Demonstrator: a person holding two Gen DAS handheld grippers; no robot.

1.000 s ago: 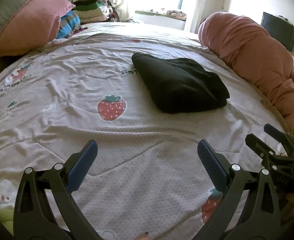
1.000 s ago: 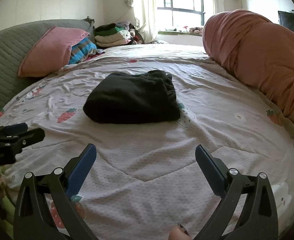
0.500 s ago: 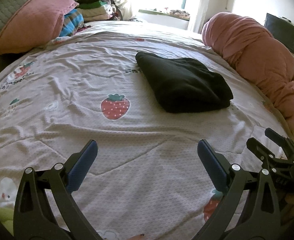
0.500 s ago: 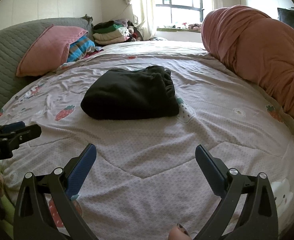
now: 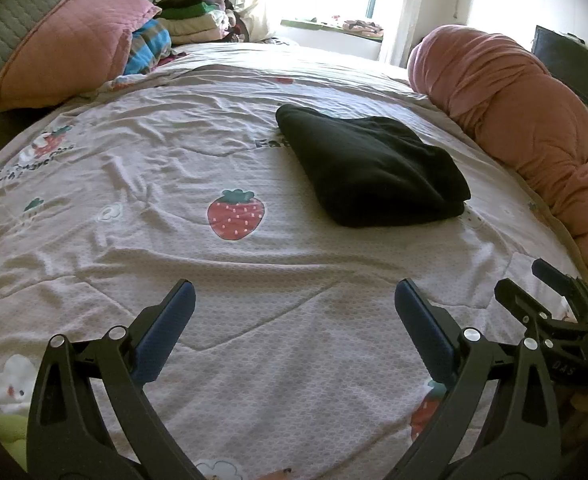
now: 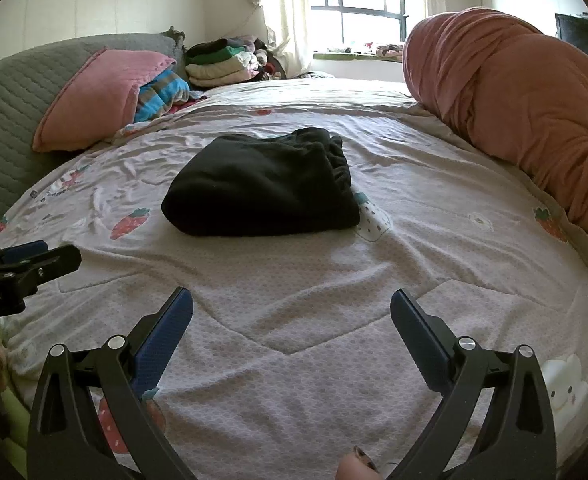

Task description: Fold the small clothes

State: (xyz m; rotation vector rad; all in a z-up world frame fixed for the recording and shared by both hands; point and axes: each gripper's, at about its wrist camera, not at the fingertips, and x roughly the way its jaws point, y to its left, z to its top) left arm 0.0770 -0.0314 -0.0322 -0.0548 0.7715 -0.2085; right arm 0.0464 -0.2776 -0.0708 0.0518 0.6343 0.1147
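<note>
A folded black garment point(image 5: 373, 168) point(image 6: 262, 188) lies on the strawberry-print bed sheet point(image 5: 174, 184) point(image 6: 333, 272), its gathered waistband toward the right in the right wrist view. My left gripper point(image 5: 294, 296) hovers open over bare sheet, well short of the garment and to its left. The right gripper point(image 6: 292, 304) is open too, nothing between its blue pads, with the garment farther ahead. Each gripper shows at the edge of the other's view: the right one point(image 5: 549, 300) and the left one point(image 6: 26, 260).
A rolled pink duvet point(image 5: 525, 120) point(image 6: 513, 92) runs along the right side of the bed. A pink pillow point(image 5: 66, 52) point(image 6: 102, 96), striped cloth and a stack of folded clothes point(image 6: 218, 64) sit at the grey headboard. A fingertip point(image 6: 357, 468) shows at the bottom edge.
Both grippers have drawn back and lifted slightly, so the garment sits a little farther away in both views. Jaws stayed open and the garment has not moved.
</note>
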